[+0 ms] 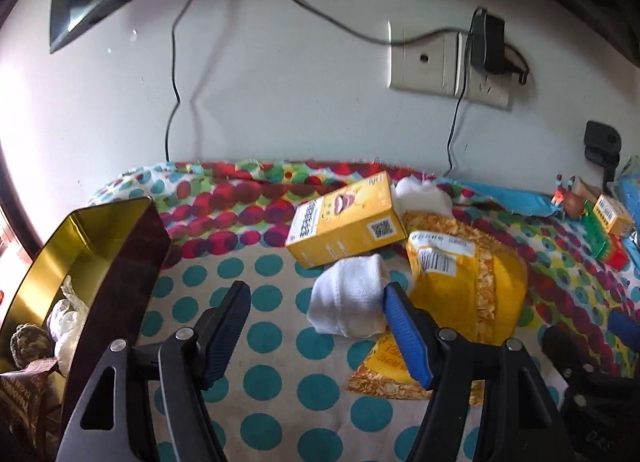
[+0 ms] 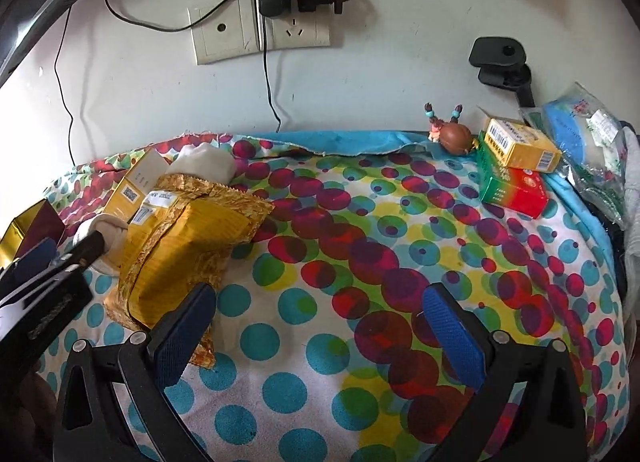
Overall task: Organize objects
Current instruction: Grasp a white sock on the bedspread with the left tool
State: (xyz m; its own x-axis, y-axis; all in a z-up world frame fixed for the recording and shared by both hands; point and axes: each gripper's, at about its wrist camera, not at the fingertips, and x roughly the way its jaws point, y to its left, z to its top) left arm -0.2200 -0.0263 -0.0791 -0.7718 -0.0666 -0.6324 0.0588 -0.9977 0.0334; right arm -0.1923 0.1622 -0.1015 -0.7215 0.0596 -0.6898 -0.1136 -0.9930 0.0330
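My left gripper [image 1: 316, 298] is open and empty just above the dotted cloth, its right finger beside a rolled white sock [image 1: 352, 302]. Behind the sock lie a yellow box [image 1: 344, 222] and a yellow foil packet [image 1: 464, 286]. A second white sock [image 1: 420, 194] lies behind the box. A gold-lined tin [image 1: 80, 262] stands at the left with wrapped items inside. My right gripper [image 2: 320, 306] is open and empty over bare cloth, to the right of the yellow packet [image 2: 188, 238]. The left gripper [image 2: 48, 258] shows at that view's left edge.
At the back right, a small yellow box [image 2: 520, 146] sits on a green and red box [image 2: 512, 186], next to a brown figurine [image 2: 454, 136] and a plastic bag [image 2: 580, 134]. A wall with sockets [image 2: 260, 30], a plugged adapter and hanging cables runs behind.
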